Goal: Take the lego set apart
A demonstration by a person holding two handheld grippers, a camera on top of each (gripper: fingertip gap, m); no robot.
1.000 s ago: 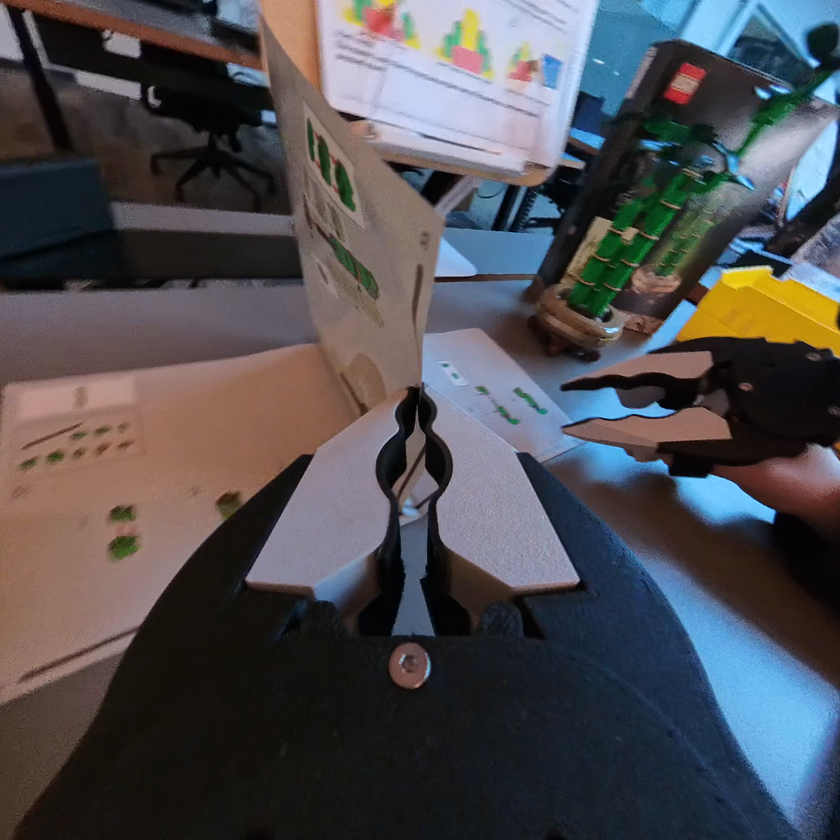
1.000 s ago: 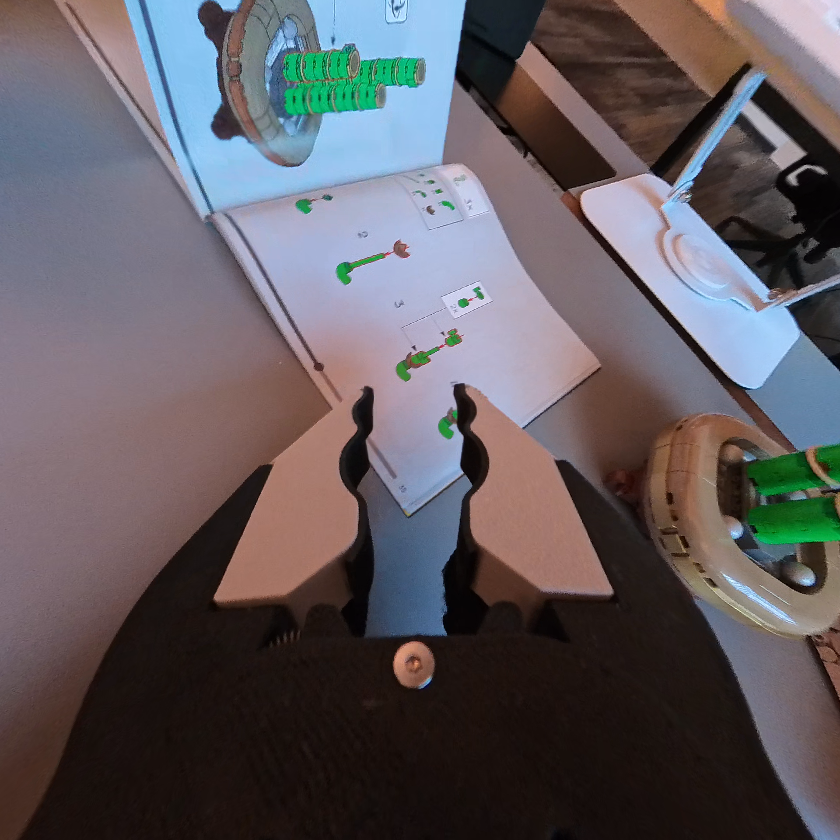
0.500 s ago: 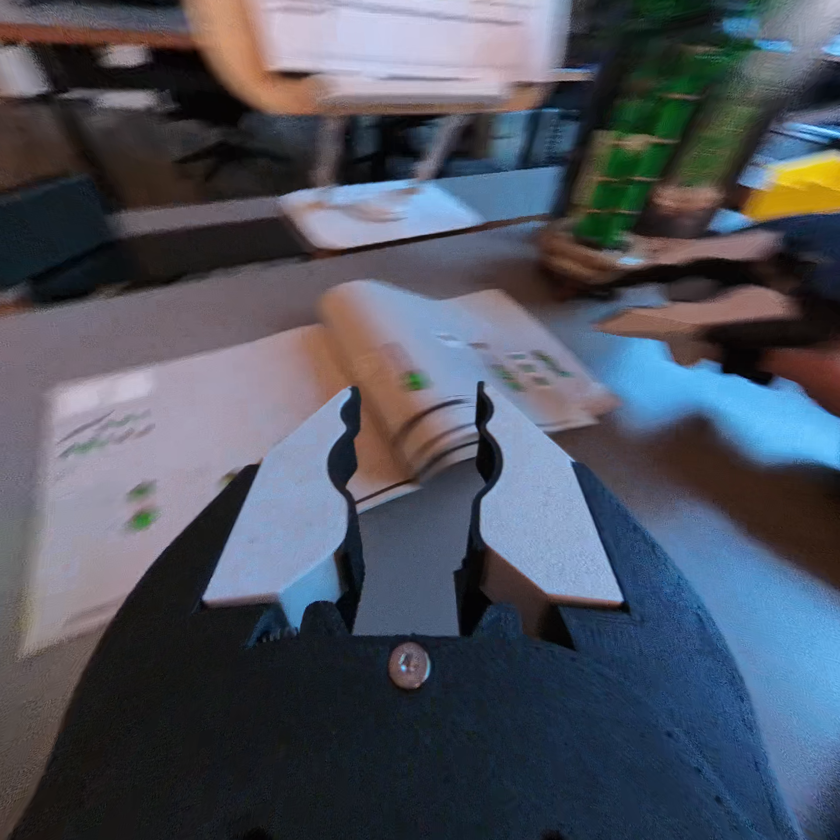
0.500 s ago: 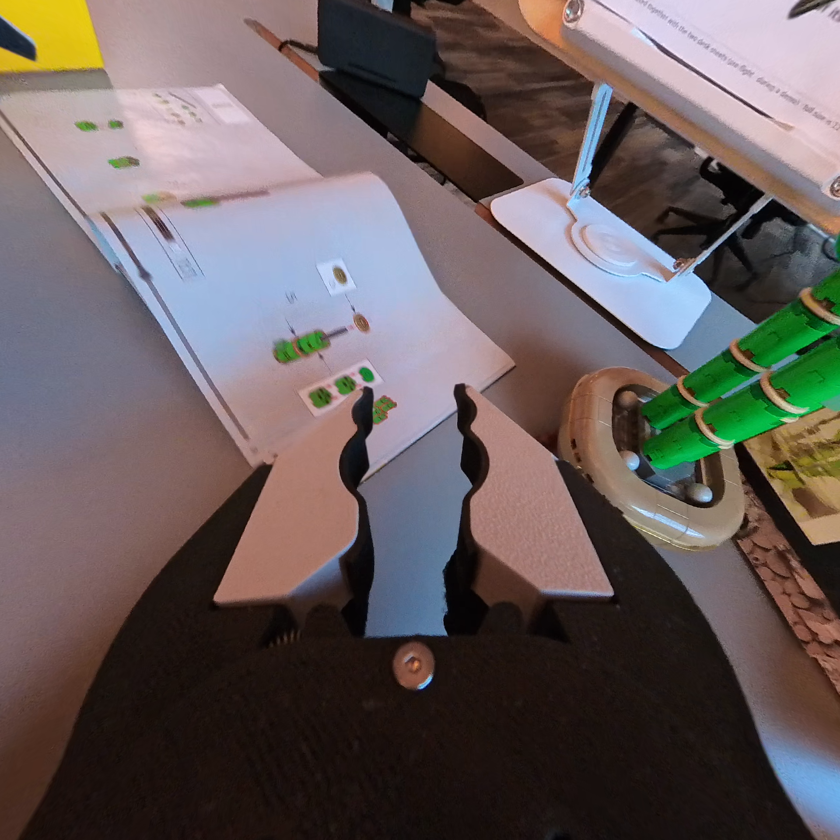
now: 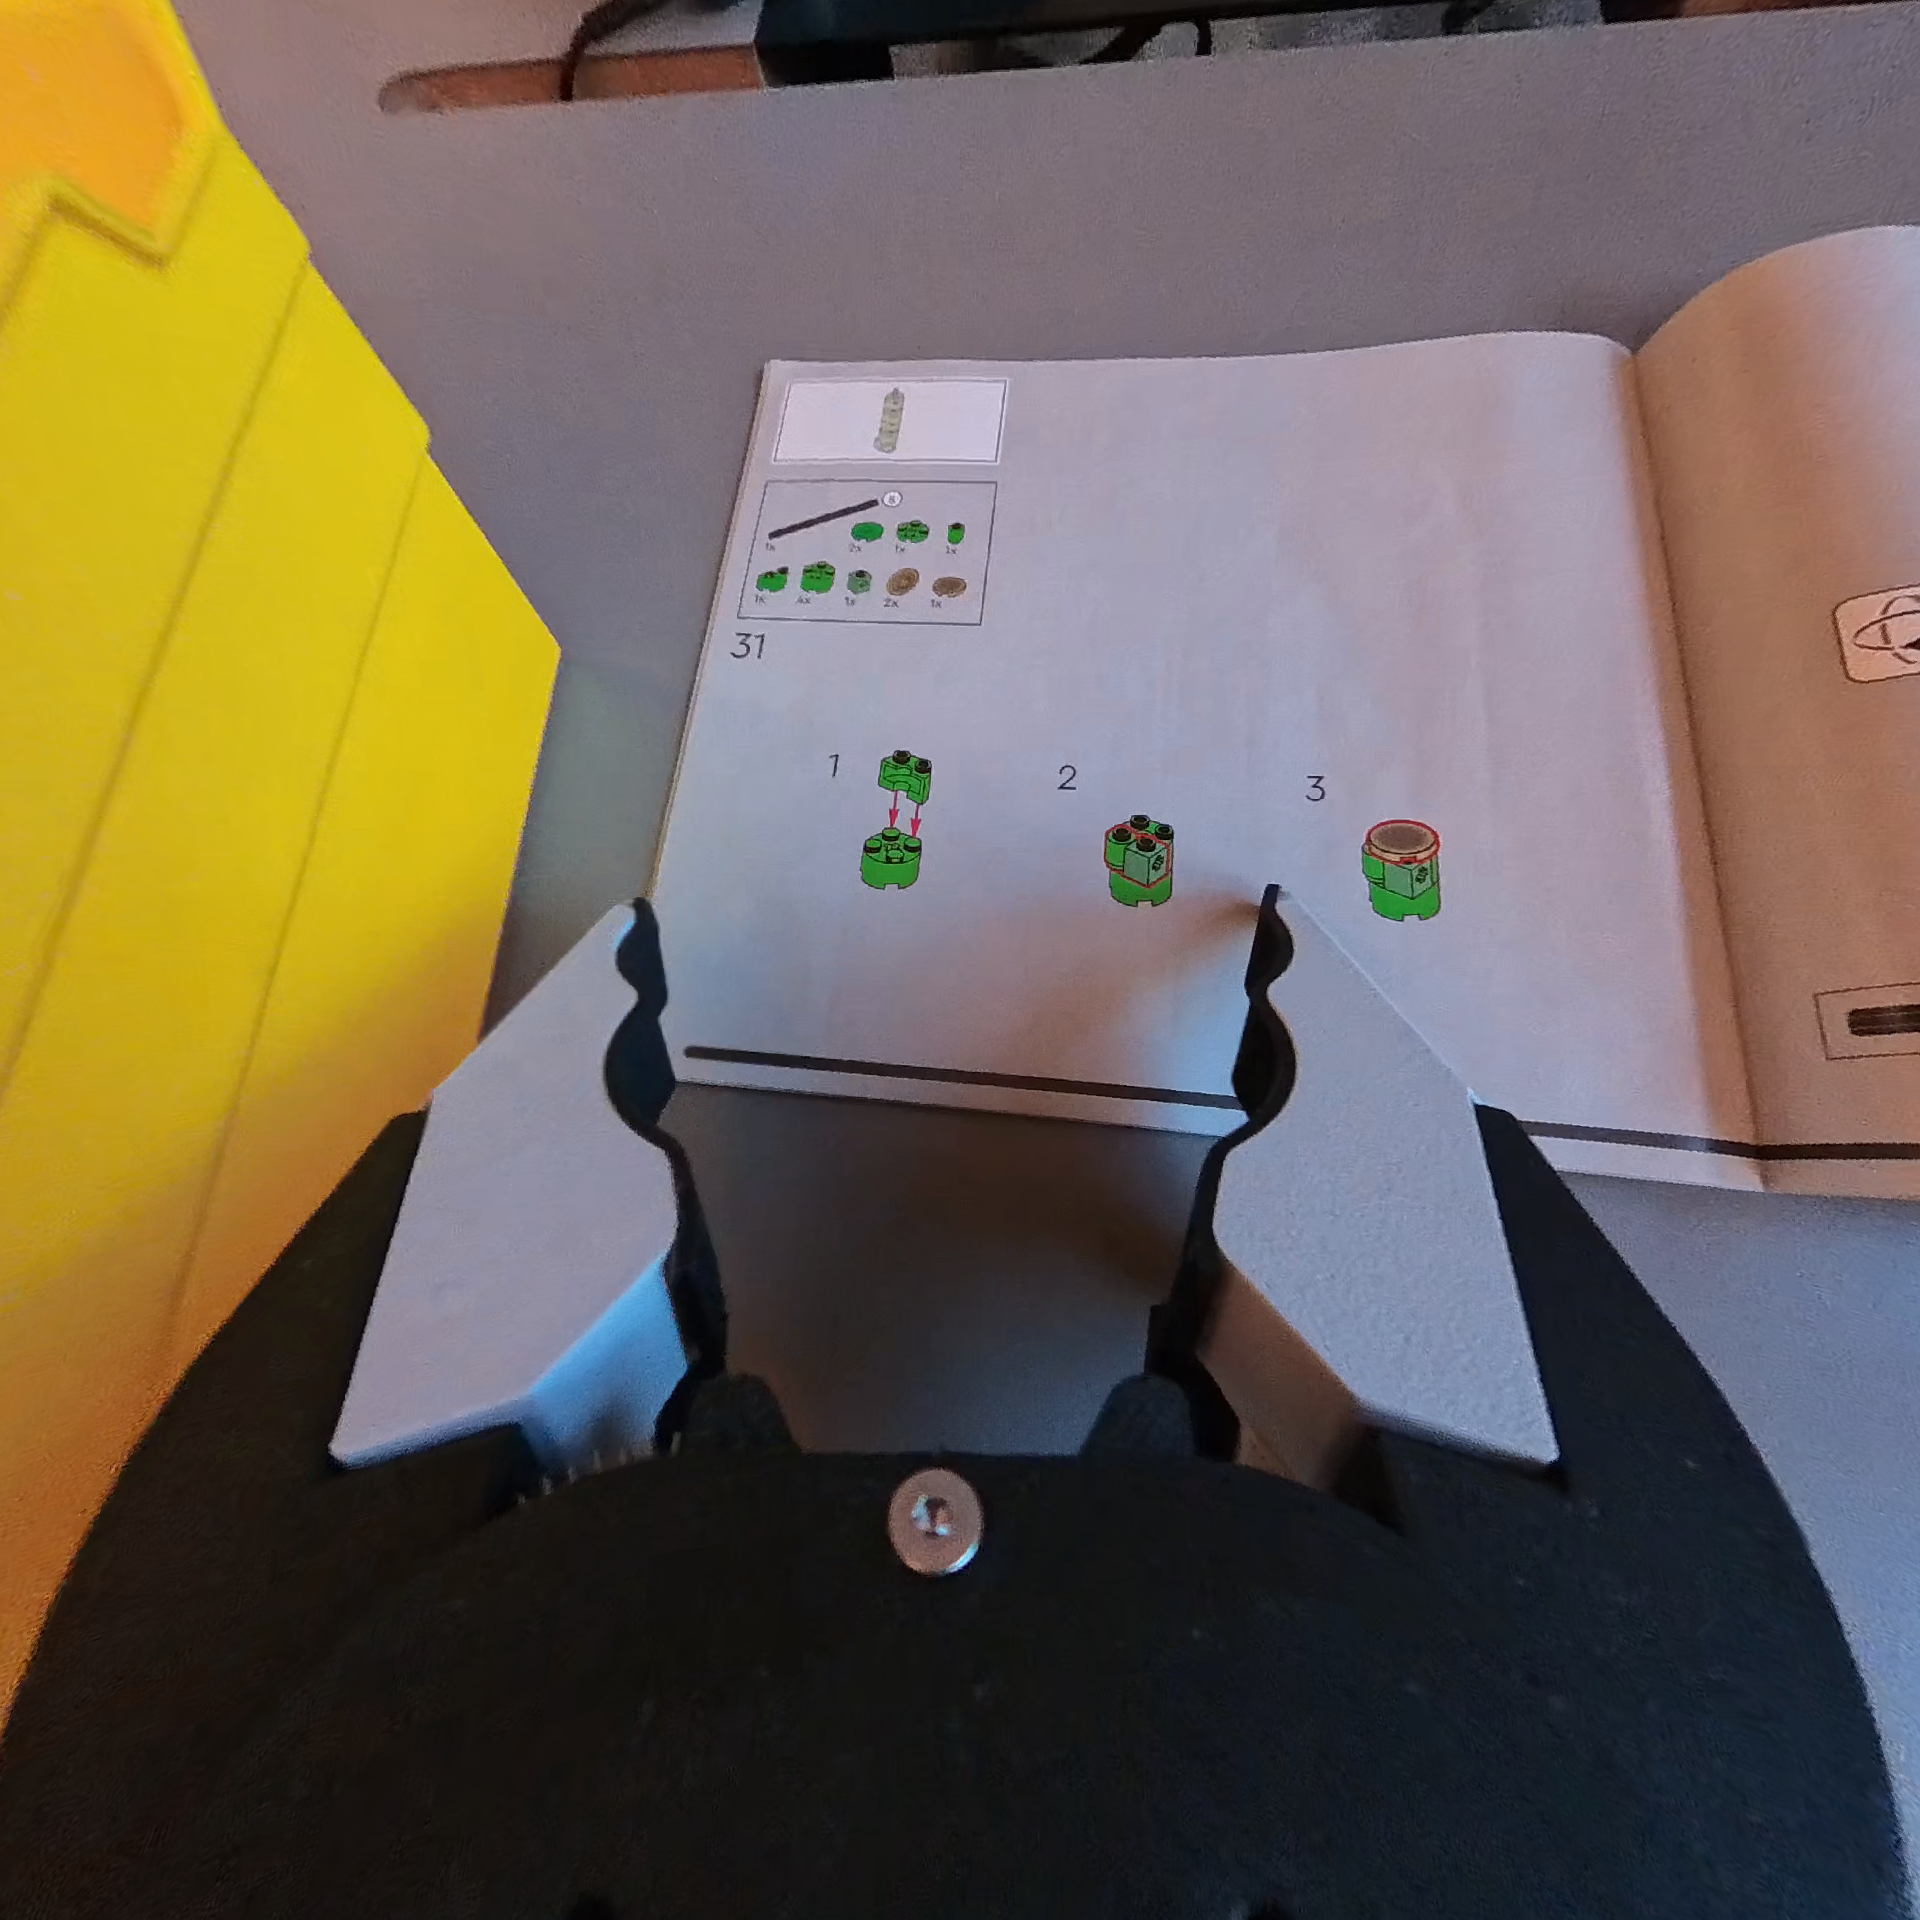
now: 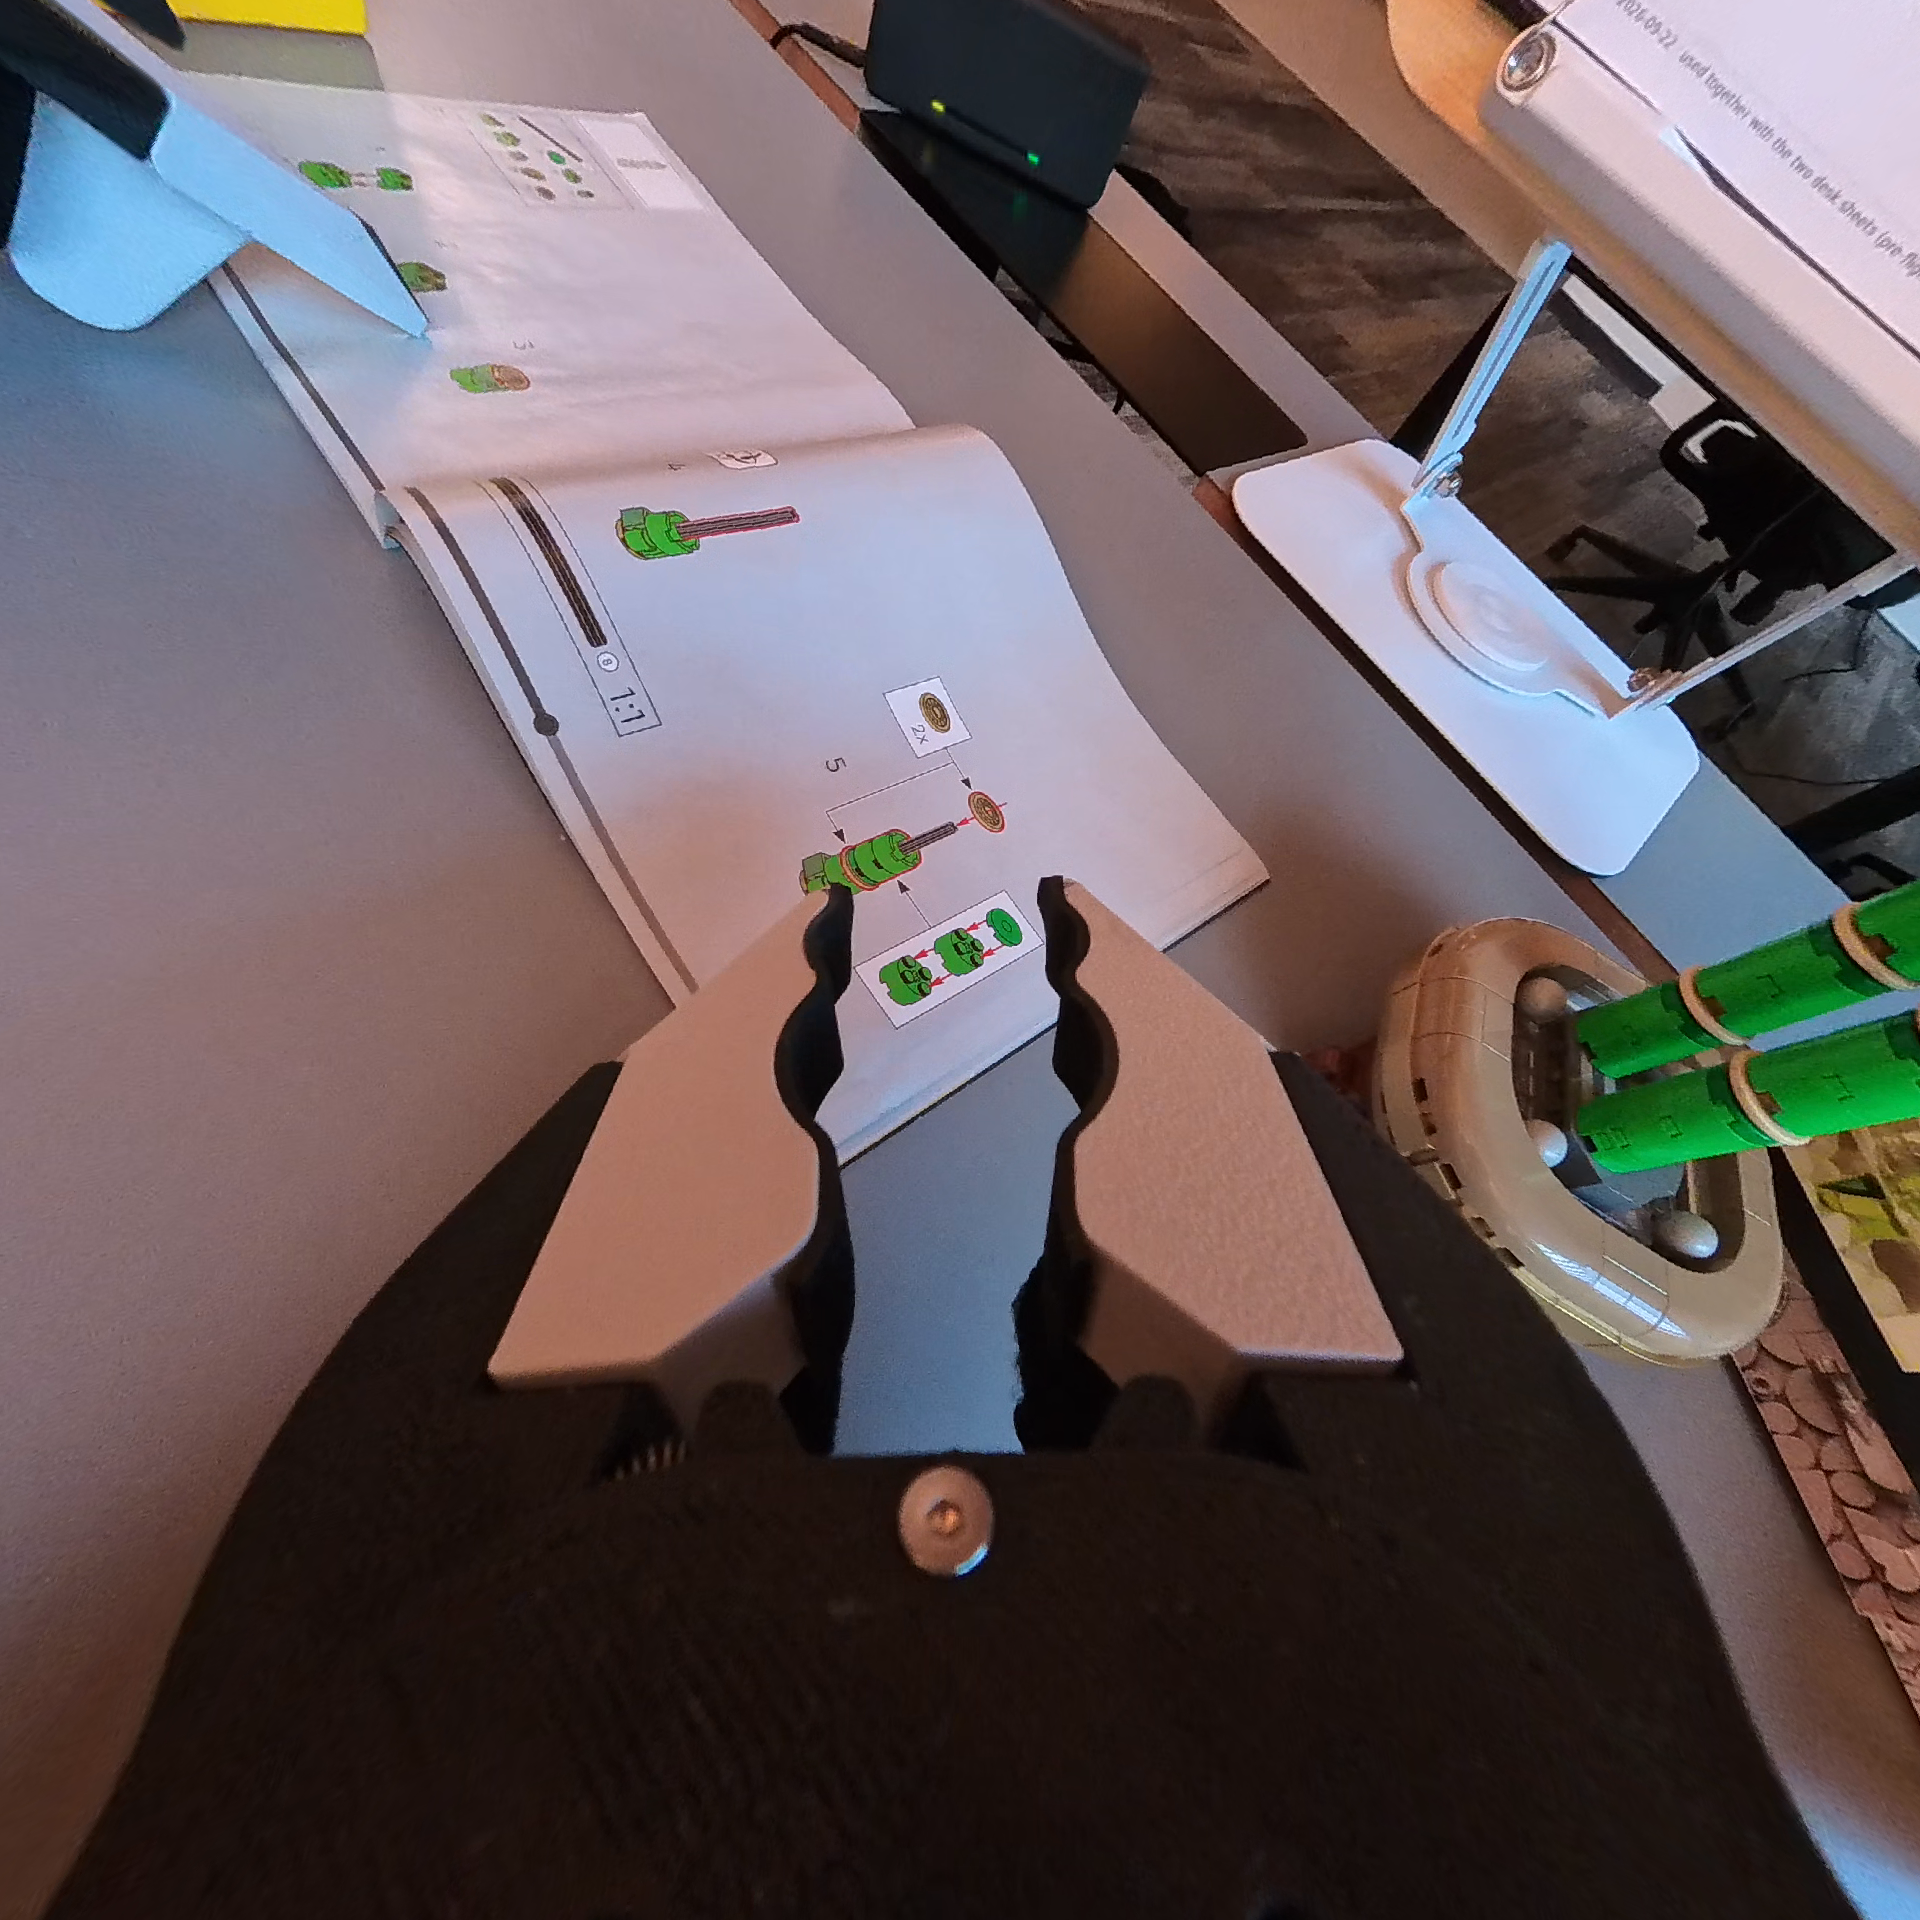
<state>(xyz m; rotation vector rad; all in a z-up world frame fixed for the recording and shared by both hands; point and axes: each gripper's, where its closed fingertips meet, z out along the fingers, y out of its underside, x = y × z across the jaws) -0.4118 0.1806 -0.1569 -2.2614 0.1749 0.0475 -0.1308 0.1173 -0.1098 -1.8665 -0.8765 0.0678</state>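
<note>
The lego set, a tan oval pot with green bamboo stalks, stands on the grey table to the right of my right gripper. That gripper is open and empty, over the near corner of an open instruction booklet. My left gripper is open wide and empty, just above the booklet's left page. One of its fingers shows at the top left of the right wrist view. The lego set is out of the left wrist view.
A yellow bin stands close on the left of my left gripper. A white stand base and a black box sit along the table's far edge. The set's box lies beside the pot.
My left gripper has let go of the booklet page, opened wide and swung left and down over the left page. The page has fallen flat. My right gripper stays open.
</note>
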